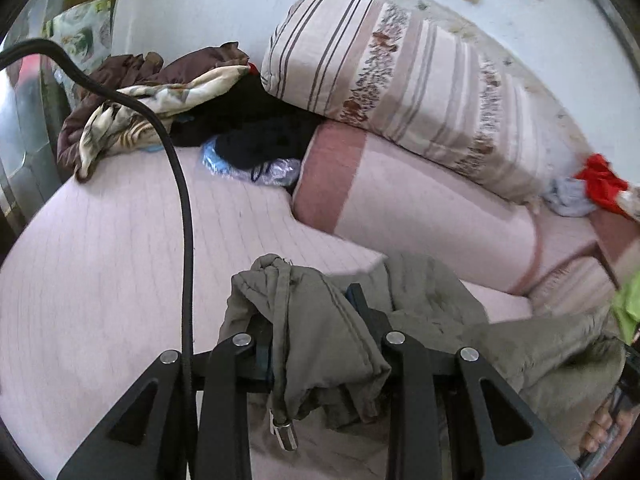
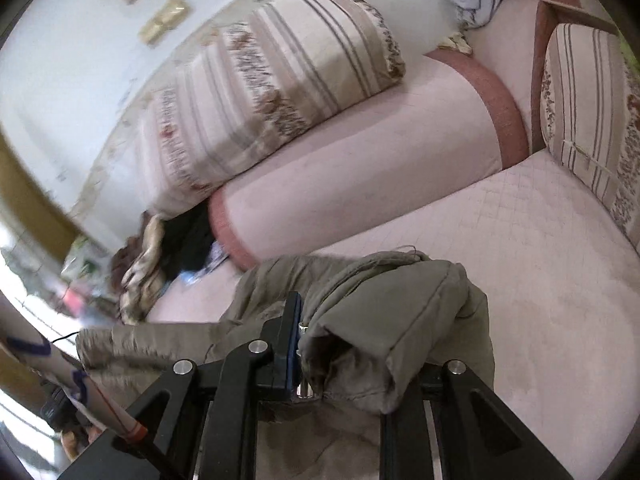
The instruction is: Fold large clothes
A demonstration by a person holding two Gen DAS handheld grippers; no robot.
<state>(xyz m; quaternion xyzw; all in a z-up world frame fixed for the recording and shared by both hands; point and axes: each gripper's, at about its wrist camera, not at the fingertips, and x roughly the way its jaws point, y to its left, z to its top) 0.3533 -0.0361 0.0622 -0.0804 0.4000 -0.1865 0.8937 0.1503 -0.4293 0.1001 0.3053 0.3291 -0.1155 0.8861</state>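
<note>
You have the olive-grey garment [image 1: 320, 320] pinched in both tools — the left gripper [image 1: 316, 344] is clamped narrow on a bunched hem with a drawcord toggle hanging, the right gripper [image 2: 340, 360] likewise on a thick fold. It hangs between them above the front edge of the pink quilted bed [image 1: 100, 260]. Keep both grips firm and level, draw the cloth taut — then lay it flat mid-bed, clear of the bolster [image 2: 360, 168].

The olive-grey garment [image 1: 320, 320] is bunched and wrinkled — one edge lifted above the pink quilted sofa seat [image 1: 100, 260]; a drawstring with a metal tip [image 1: 285, 434] hangs down.
</note>
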